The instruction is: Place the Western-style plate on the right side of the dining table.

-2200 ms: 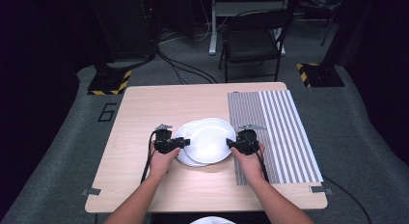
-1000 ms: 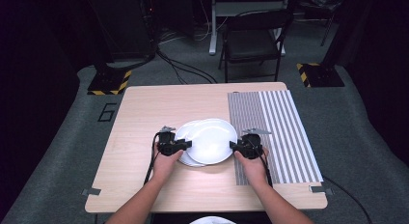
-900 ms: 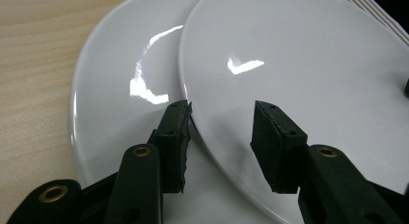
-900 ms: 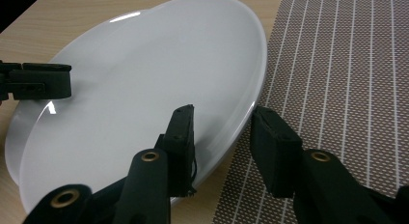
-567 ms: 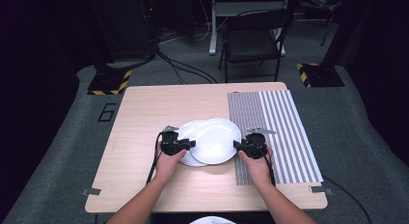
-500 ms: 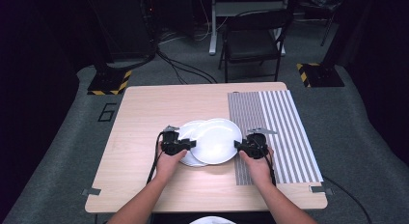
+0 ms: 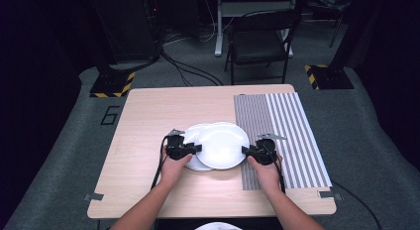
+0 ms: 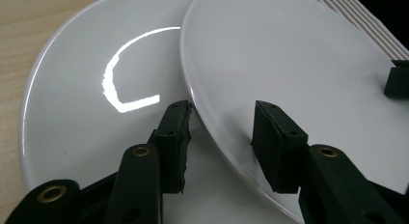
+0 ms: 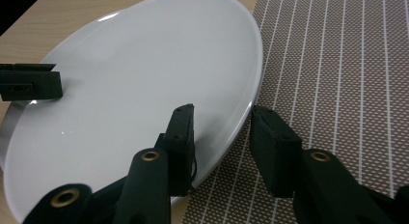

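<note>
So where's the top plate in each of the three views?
High view: the top plate lies at table centre, overlapping the lower plate, between both grippers.
Left gripper view: it takes up the upper right, its near rim between the jaws.
Right gripper view: it spreads across the left and centre.
Shared landmark: the striped mat, seen at top right and at right.

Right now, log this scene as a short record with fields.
surface: wooden table with a striped mat on its right side
top plate: white, lying partly over a lower plate
left claw: jaws astride the top plate's left rim
right claw: jaws astride its right rim, over the mat's edge
behind table: folding chair
</note>
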Demonstrator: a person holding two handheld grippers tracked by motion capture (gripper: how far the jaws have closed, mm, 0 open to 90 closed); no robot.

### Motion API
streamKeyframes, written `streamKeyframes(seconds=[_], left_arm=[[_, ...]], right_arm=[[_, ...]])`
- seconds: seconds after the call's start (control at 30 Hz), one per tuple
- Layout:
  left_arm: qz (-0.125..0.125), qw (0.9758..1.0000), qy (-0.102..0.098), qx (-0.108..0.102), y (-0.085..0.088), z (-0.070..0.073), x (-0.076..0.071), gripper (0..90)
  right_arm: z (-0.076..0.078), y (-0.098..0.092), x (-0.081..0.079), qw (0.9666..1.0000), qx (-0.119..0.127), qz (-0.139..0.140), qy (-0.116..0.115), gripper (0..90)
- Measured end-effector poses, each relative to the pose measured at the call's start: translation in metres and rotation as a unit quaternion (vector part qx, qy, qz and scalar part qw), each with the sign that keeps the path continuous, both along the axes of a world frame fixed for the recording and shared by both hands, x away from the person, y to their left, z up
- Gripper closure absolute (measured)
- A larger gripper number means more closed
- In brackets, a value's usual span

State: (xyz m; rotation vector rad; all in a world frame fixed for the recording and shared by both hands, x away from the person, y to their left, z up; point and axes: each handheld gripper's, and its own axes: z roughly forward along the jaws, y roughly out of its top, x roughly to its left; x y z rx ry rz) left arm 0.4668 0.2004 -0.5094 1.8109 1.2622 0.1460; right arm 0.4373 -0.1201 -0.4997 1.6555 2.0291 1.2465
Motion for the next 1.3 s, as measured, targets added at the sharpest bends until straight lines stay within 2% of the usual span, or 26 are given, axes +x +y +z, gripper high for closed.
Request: streamKeyframes(seconds=[0.33, 0.6, 0.83, 1.0, 1.3], left_arm=[[-0.004, 1.0, 0.001, -0.002, -0.005, 0.0, -0.004, 55.0], [-0.004, 1.0, 0.002, -0.001, -0.007, 0.001, -0.006, 55.0], [0.0, 1.0, 0.003, 0.002, -0.007, 0.001, -0.006, 55.0], [0.006, 0.9999, 0.01, 0.0, -0.007, 0.002, -0.007, 55.2], [0.009, 1.0, 0.004, -0.003, -0.003, 0.006, -0.007, 55.5]], right_arm=[[-0.004, 0.0, -0.003, 0.9999, 0.014, -0.003, 0.001, 60.0], [-0.005, 0.002, -0.005, 0.9999, 0.01, -0.009, 0.003, 57.9], [-0.005, 0.004, -0.008, 0.9997, 0.016, -0.016, 0.005, 55.8], [-0.004, 0.006, -0.01, 0.9996, 0.021, -0.016, 0.005, 55.3], [-0.003, 0.008, -0.011, 0.9996, 0.024, -0.015, 0.005, 55.6]])
